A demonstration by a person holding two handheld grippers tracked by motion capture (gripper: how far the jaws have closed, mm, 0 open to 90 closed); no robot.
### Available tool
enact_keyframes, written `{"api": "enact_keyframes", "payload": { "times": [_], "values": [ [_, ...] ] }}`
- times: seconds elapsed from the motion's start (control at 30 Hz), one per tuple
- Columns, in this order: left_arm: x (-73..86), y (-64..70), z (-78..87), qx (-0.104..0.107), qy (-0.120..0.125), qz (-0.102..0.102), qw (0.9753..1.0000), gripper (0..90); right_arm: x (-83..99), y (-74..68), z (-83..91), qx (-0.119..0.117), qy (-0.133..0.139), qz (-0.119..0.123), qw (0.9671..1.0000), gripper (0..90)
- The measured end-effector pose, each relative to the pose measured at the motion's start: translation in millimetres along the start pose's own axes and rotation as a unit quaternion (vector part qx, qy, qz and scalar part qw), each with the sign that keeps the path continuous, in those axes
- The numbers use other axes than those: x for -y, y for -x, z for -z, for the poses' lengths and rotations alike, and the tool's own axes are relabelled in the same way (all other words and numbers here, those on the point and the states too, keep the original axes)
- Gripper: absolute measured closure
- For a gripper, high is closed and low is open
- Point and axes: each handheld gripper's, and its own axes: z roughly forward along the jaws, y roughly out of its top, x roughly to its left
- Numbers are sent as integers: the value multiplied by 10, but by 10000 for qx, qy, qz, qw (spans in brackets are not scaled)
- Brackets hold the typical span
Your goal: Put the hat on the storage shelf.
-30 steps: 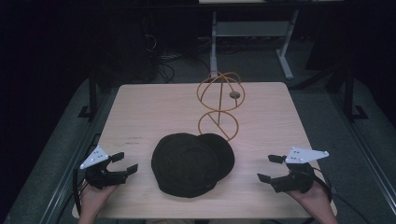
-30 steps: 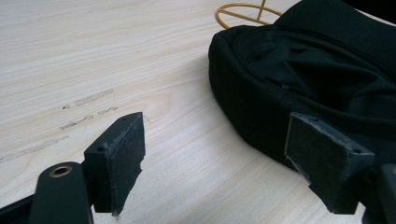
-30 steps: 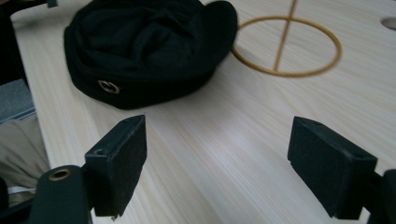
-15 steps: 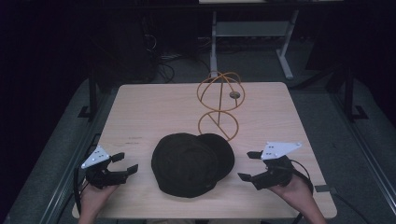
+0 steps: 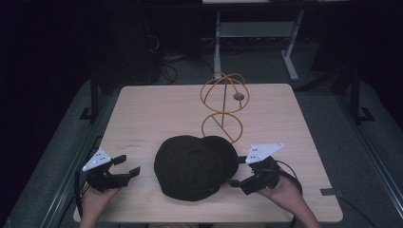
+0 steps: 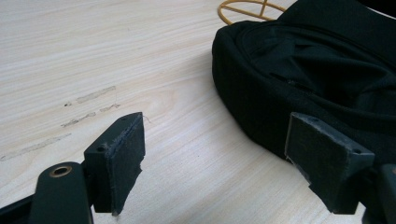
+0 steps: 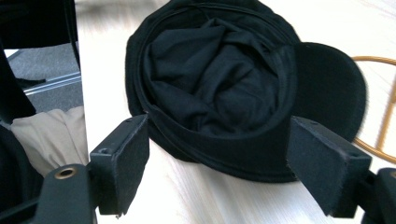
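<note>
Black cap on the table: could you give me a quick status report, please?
Left gripper open, short of cap. Right gripper open at its rim, not gripping. Cap lies upside down. Wire stand behind it, apart.

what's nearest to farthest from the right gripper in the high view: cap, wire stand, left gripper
From the right gripper:
1. cap, right beside it, on its left
2. wire stand, behind it, mid-table
3. left gripper, beyond the cap, at the table's left edge
</note>
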Motion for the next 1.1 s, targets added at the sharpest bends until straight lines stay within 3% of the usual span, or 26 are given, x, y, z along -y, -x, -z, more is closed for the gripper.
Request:
{"api": "enact_keyframes", "payload": {
  "times": [0.5, 1.1],
  "values": [
    [-2, 1, -8, 13, -21, -1, 10000, 195, -153, -104, -252, -301, -199, 368, 9987, 274],
    [-4, 3, 6, 26, 13, 8, 10000, 195, -248, -266, -589, -591, -552, 594, 9950, 344]
  ]
}}
